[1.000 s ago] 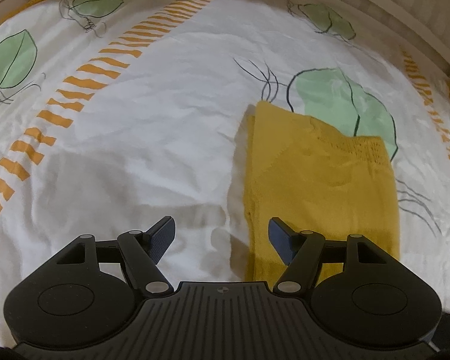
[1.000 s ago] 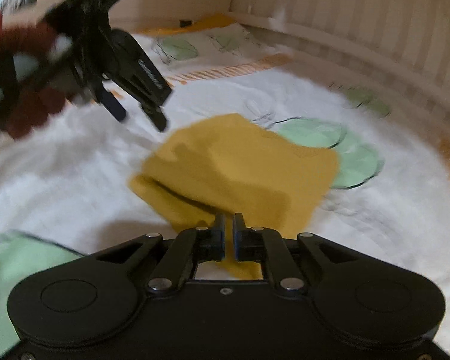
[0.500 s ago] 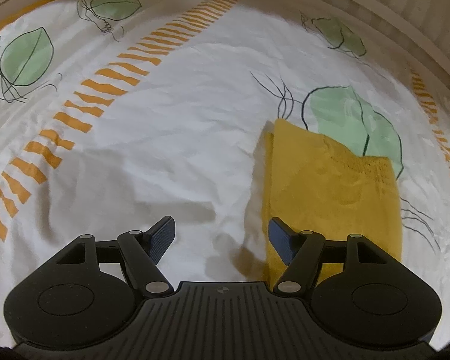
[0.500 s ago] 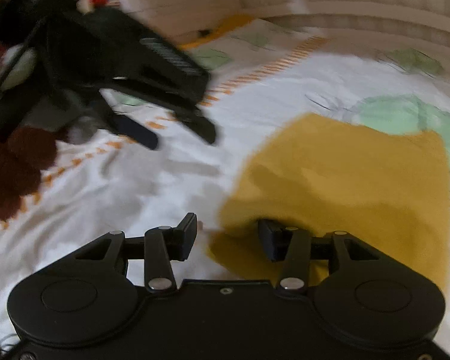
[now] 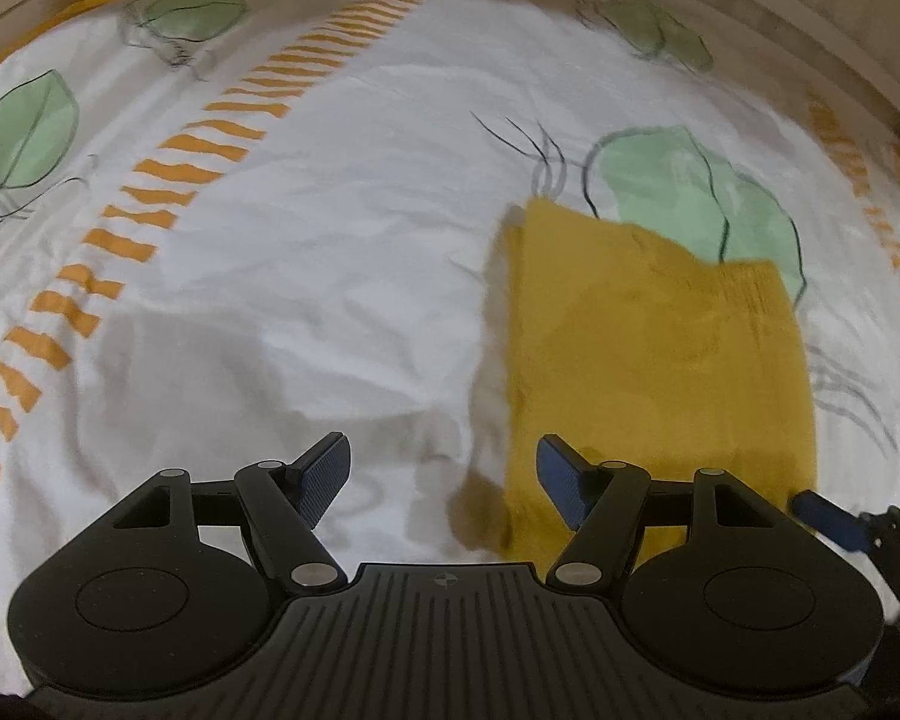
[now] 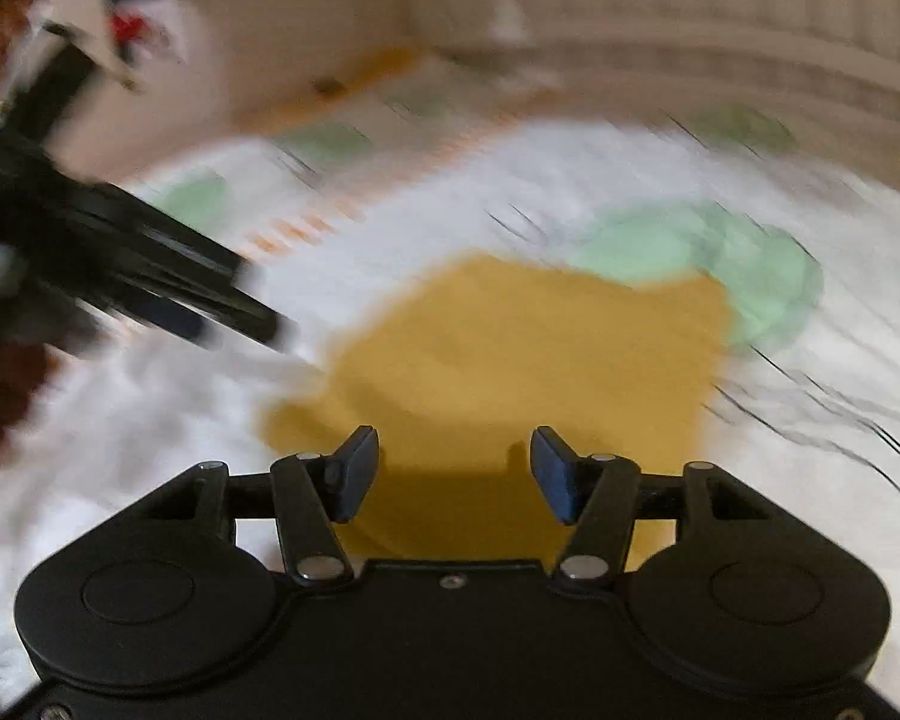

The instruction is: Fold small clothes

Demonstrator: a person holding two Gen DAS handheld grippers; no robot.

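Note:
A small mustard-yellow garment point(image 5: 654, 354) lies folded flat on the bed sheet point(image 5: 330, 276). My left gripper point(image 5: 441, 483) hovers open over the sheet at the garment's left front edge, nothing between its fingers. The right wrist view is blurred by motion; there the yellow garment point(image 6: 522, 360) lies ahead and under my right gripper point(image 6: 455, 474), whose jaws are opening with no cloth pinched between the pads. The left gripper point(image 6: 168, 300) shows at the left of that view. A blue fingertip point(image 5: 822, 516) of the right gripper pokes in at the lower right of the left wrist view.
The white sheet carries green leaf prints point(image 5: 690, 198) and an orange dashed stripe point(image 5: 168, 180). A pale ribbed wall or headboard point(image 6: 690, 6) runs along the far edge of the bed. A dark red sleeve point(image 6: 0, 396) holds the left gripper.
My right gripper was shut on the garment's edge and has let it go, its jaws spreading wide. The garment now lies flat. The left gripper stayed open and nearly still.

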